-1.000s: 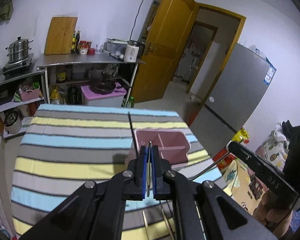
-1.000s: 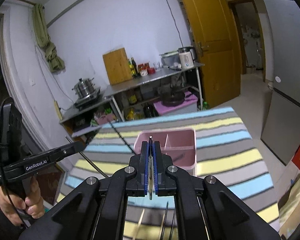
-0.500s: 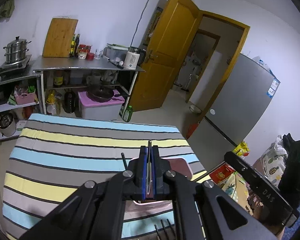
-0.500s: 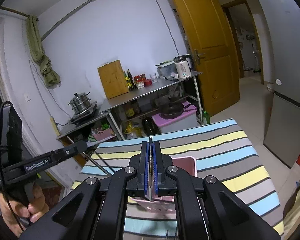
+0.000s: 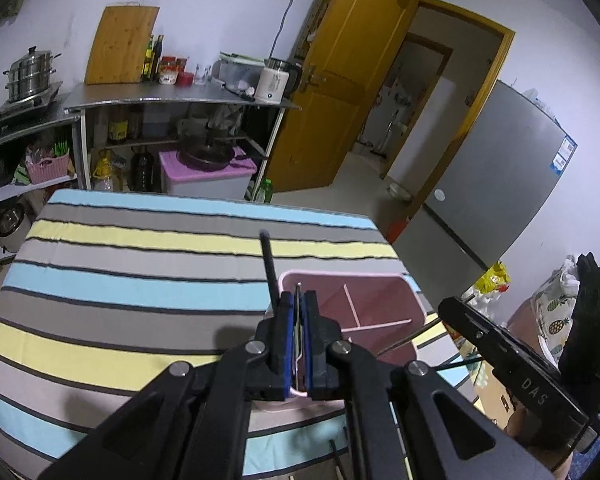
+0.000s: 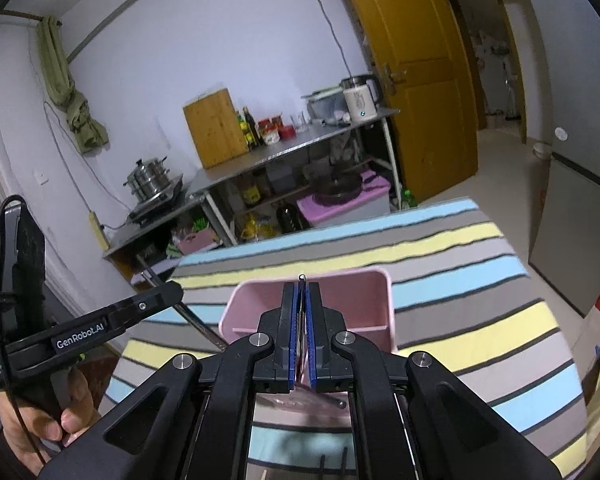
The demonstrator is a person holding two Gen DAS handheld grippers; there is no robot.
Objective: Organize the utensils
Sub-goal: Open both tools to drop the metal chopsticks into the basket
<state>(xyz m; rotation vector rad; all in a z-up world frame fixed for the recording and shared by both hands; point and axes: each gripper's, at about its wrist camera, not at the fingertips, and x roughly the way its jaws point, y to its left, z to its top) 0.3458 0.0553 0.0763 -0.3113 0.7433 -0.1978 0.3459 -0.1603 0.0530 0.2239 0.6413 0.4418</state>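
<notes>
Left gripper [image 5: 296, 300] clamped on black-handled utensil [image 5: 269, 264]; right gripper [image 6: 300, 296] clamped on thin metal utensil [image 6: 302, 278]; both poised over near side of pink divided bin [image 5: 380, 280], likely for sorted drop-in.

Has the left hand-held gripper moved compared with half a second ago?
Yes. The left hand-held gripper has tilted down toward the striped table: the pink organizer box, half hidden before, shows fully, and the doorway sits higher in the left wrist view.

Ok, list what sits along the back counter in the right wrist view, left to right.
Steel steamer pot → wooden cutting board → dark oil bottles → red-lidded jars → white electric kettle.
</notes>
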